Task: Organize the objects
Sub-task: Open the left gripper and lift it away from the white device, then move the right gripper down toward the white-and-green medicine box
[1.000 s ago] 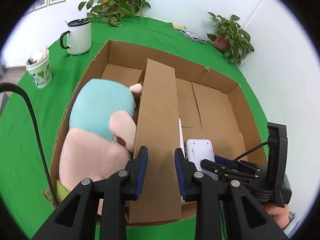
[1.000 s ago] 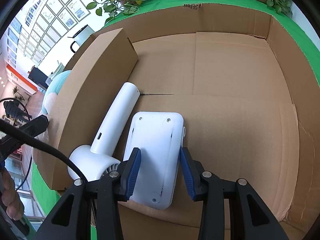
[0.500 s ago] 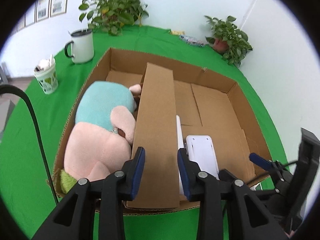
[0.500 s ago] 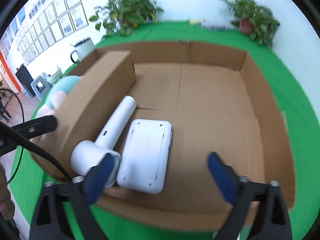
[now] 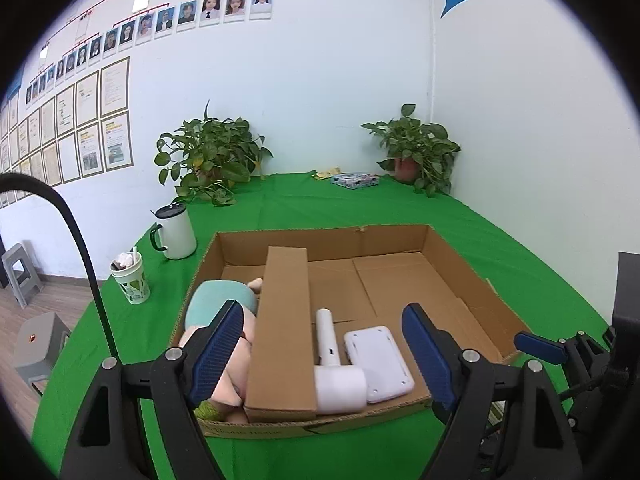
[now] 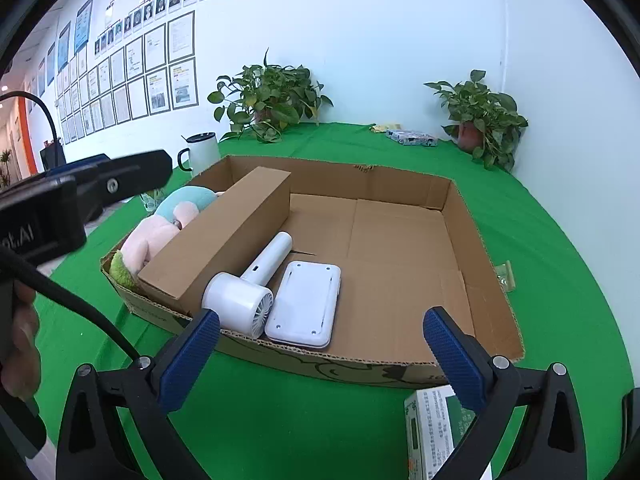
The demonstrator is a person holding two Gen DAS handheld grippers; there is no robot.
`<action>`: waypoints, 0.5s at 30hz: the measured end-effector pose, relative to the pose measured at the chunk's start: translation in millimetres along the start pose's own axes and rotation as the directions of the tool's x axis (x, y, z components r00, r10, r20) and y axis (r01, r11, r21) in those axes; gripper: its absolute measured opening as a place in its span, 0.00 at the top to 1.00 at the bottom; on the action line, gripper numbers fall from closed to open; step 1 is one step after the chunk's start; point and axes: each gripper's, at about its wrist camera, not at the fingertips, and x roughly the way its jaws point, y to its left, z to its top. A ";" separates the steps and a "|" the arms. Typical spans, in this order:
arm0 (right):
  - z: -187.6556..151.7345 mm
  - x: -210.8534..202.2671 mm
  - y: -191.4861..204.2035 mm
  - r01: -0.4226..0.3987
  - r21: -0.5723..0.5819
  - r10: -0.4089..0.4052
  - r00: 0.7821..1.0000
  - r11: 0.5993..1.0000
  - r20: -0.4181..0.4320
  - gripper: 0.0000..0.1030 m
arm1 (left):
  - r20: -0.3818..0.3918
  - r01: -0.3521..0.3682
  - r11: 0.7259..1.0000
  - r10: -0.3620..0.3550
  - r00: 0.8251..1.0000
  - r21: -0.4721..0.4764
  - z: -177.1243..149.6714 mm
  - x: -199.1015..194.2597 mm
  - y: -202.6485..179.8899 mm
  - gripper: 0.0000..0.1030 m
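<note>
A shallow cardboard box (image 5: 472, 276) (image 6: 460, 216) lies on the green table. A cardboard divider (image 5: 286, 320) (image 6: 224, 240) splits it. Left of the divider lies a pink and teal plush toy (image 5: 220, 300) (image 6: 160, 228). Right of it lie a white handheld fan (image 5: 334, 364) (image 6: 252, 284) and a flat white device (image 5: 378, 360) (image 6: 308, 300). My left gripper (image 5: 324, 352) is open and empty, in front of the box's near edge. My right gripper (image 6: 320, 354) is open and empty, also short of the near edge.
A white mug (image 5: 176, 232) (image 6: 202, 152) and a paper cup (image 5: 130, 280) stand left of the box. Two potted plants (image 5: 212, 156) (image 5: 416, 152) and a small packet (image 5: 354, 180) sit at the back. A green and white carton (image 6: 432, 432) lies under my right gripper.
Both grippers have opened and pulled back up out of the box. The right one let go of the flat white device, which stays beside the fan.
</note>
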 end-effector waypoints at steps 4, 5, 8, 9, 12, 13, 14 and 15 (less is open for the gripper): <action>-4.9 -6.5 -6.6 0.014 0.014 -0.014 1.000 1.000 -0.007 0.01 | -0.003 -0.003 1.000 0.003 1.000 -0.004 -1.2 -3.1 -1.6 0.21; -6.0 -8.3 -8.4 0.012 0.022 -0.012 1.000 1.000 -0.010 0.01 | -0.004 -0.005 1.000 0.005 1.000 -0.006 -2.3 -4.3 -1.8 0.21; -7.4 -8.9 -12.0 0.011 0.039 -0.011 1.000 0.999 -0.010 0.01 | -0.003 -0.009 1.000 0.009 1.000 -0.009 -3.0 -7.1 -1.2 0.21; -7.9 -8.5 -12.6 0.010 0.040 -0.010 1.000 0.999 -0.009 0.01 | -0.001 -0.011 1.000 0.011 1.000 -0.009 -2.9 -7.9 -0.9 0.21; -7.8 -10.8 -11.1 0.009 0.038 -0.009 1.000 0.999 0.000 0.01 | -0.001 -0.010 1.000 0.010 1.000 -0.014 -3.2 -9.3 -0.4 0.21; -7.7 -10.6 -9.8 0.009 0.035 -0.009 1.000 0.999 0.001 0.01 | -0.002 -0.010 1.000 0.010 1.000 -0.015 -3.4 -9.6 -0.4 0.21; -7.4 -10.7 -9.1 0.008 0.033 -0.008 1.000 0.999 0.002 0.01 | -0.002 -0.012 1.000 0.012 1.000 -0.015 -3.6 -9.8 -0.7 0.21; -7.5 -10.7 -8.4 0.007 0.032 -0.007 1.000 0.999 0.002 0.01 | -0.001 -0.013 1.000 0.013 1.000 -0.013 -3.6 -9.9 -0.7 0.21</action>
